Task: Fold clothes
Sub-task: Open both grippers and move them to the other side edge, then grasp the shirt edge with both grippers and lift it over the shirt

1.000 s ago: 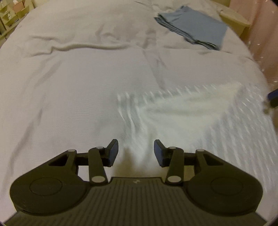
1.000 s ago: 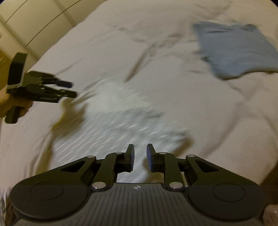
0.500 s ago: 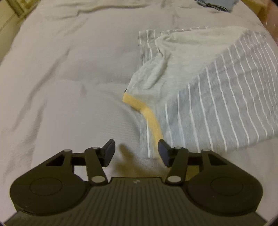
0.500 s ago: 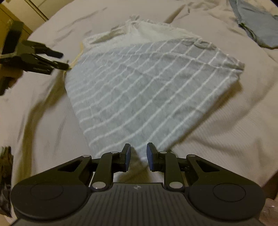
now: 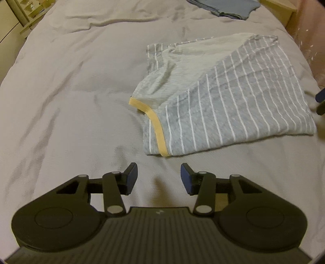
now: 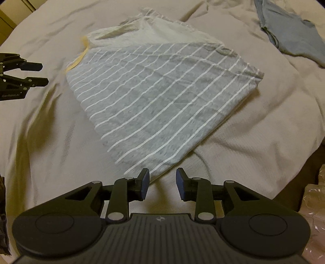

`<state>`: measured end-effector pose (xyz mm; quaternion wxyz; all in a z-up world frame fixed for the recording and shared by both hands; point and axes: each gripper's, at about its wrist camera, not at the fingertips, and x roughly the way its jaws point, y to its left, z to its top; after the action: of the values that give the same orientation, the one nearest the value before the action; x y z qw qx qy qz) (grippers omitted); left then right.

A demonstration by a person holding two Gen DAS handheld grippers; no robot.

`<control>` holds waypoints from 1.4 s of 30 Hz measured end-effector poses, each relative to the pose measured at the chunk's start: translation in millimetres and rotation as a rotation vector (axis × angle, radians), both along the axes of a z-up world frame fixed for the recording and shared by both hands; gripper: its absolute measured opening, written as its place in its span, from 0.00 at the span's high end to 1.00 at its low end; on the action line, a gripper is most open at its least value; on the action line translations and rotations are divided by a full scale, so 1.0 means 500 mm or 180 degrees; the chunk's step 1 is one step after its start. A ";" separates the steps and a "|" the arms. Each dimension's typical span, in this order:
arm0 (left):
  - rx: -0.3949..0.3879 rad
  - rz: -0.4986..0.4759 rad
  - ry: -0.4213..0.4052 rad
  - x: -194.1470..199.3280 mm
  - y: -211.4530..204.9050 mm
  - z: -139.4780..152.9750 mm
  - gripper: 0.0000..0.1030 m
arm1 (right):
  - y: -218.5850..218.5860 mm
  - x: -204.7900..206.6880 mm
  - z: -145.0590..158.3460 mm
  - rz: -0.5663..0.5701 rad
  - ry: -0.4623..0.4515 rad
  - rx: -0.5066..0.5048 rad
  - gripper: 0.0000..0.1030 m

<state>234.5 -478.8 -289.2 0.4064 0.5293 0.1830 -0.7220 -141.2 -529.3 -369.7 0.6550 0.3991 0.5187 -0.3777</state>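
Spanning both views: a bed (image 5: 81, 85) under a wrinkled pale grey cover, creases running across it. Lying flat on that cover, a grey shirt with white stripes (image 5: 233, 105), partly folded, a plain pale inner panel turned up along its far side and a yellow trimmed neckline (image 5: 156, 123) curving down its left edge in the left wrist view. Seen from the right wrist camera, the same shirt (image 6: 162, 97) spread with its near corner pointing toward the camera, the yellow trim (image 6: 78, 58) at the far left edge. Farther back, well apart from the striped shirt, a folded blue garment (image 5: 227, 6) near the head of the bed, also visible at the top right of the right wrist view (image 6: 290, 30). Hovering just short of the shirt's near left corner, the left gripper (image 5: 159, 176), jaws spread wide, nothing between them, also visible side-on (image 6: 40, 74) at the left edge of the right wrist view, beside the neckline but apart from it. Poised over the shirt's near corner, the right gripper (image 6: 162, 183), jaws parted and empty, the left finger (image 6: 144, 183) overlapping the fabric edge in the picture; contact with the cloth impossible to tell.
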 end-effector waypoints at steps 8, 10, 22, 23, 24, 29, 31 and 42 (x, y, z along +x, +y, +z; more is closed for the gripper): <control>-0.0075 -0.0141 -0.0013 0.009 0.041 0.011 0.60 | 0.031 0.028 0.008 0.0050 0.0038 -0.0033 0.66; -0.0081 -0.0158 -0.0018 0.011 0.054 0.010 0.60 | 0.039 0.034 0.011 0.0065 0.0046 -0.0043 0.65; -0.0903 -0.1675 -0.0709 -0.075 0.138 -0.084 0.50 | 0.132 0.134 0.027 0.1603 0.0470 -0.1133 0.59; -0.0980 -0.1825 -0.0759 -0.082 0.139 -0.098 0.49 | 0.133 0.146 0.013 0.1631 0.0503 -0.1178 0.59; -0.1056 -0.1974 -0.0809 -0.090 0.140 -0.112 0.49 | 0.135 0.157 -0.001 0.1658 0.0536 -0.1223 0.59; -0.1437 -0.2721 -0.1058 -0.127 0.144 -0.182 0.49 | 0.143 0.214 -0.072 0.1794 0.0703 -0.1448 0.59; -0.1581 -0.2952 -0.1151 -0.137 0.140 -0.206 0.49 | 0.146 0.237 -0.100 0.1848 0.0770 -0.1538 0.59; -0.1725 -0.2950 -0.1355 -0.101 0.077 -0.234 0.66 | 0.142 0.178 -0.146 0.1880 0.1491 -0.1917 0.61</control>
<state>184.2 -440.5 -406.4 0.1966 0.5648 -0.3453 -0.7233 -52.1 -458.5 -442.7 0.6862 -0.0685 0.6110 -0.3886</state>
